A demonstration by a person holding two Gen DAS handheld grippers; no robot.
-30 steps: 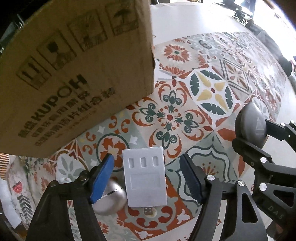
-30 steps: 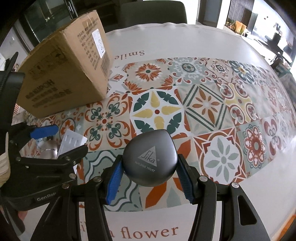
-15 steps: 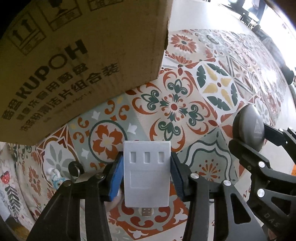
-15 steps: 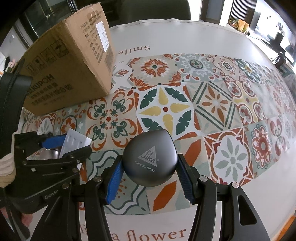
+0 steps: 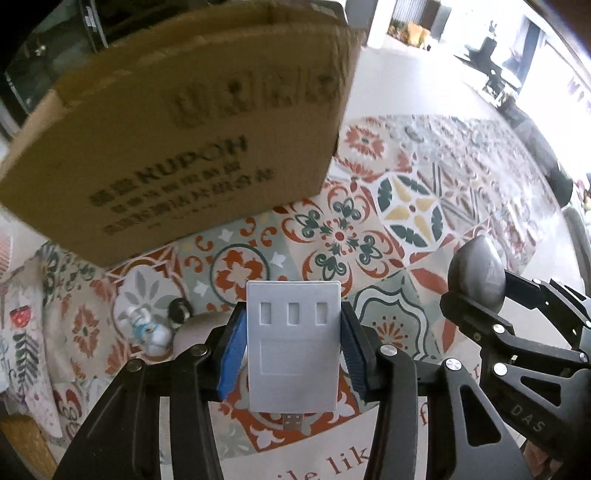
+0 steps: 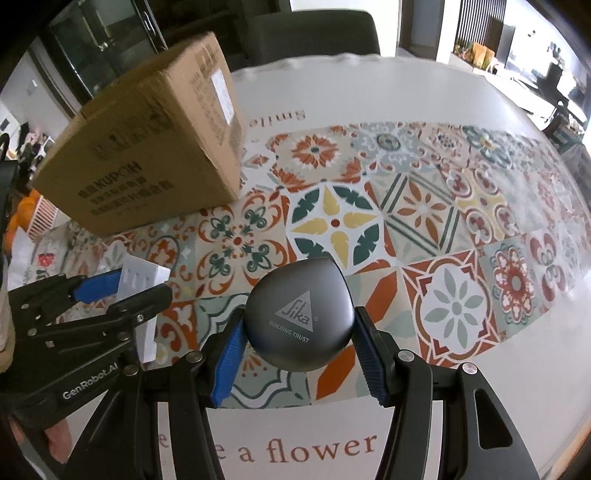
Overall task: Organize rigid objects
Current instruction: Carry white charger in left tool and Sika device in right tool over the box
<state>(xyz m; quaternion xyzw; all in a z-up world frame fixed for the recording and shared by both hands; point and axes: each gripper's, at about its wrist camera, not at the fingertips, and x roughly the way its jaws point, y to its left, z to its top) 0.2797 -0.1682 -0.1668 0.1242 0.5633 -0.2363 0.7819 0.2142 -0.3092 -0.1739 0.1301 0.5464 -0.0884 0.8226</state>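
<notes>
My left gripper [image 5: 293, 332] is shut on a white flat USB card reader [image 5: 293, 343], held above the patterned tablecloth with its USB plug pointing back at the camera. It also shows in the right wrist view [image 6: 142, 291]. My right gripper [image 6: 299, 343] is shut on a dark grey rounded Sika case [image 6: 299, 314], held above the cloth; the case shows at right in the left wrist view [image 5: 476, 269]. A closed brown cardboard box [image 5: 184, 136] marked KUPOH stands ahead and left of both grippers, also in the right wrist view [image 6: 147, 147].
A small white and blue figurine [image 5: 147, 328] and a dark ring [image 5: 179, 310] lie on the cloth left of my left gripper. The tiled tablecloth [image 6: 424, 206] stretches right and far. A dark chair [image 6: 310, 33] stands behind the table.
My left gripper closed on the white card reader and lifted it off the cloth, tilting up toward the box. The right gripper kept the grey case and rose slightly.
</notes>
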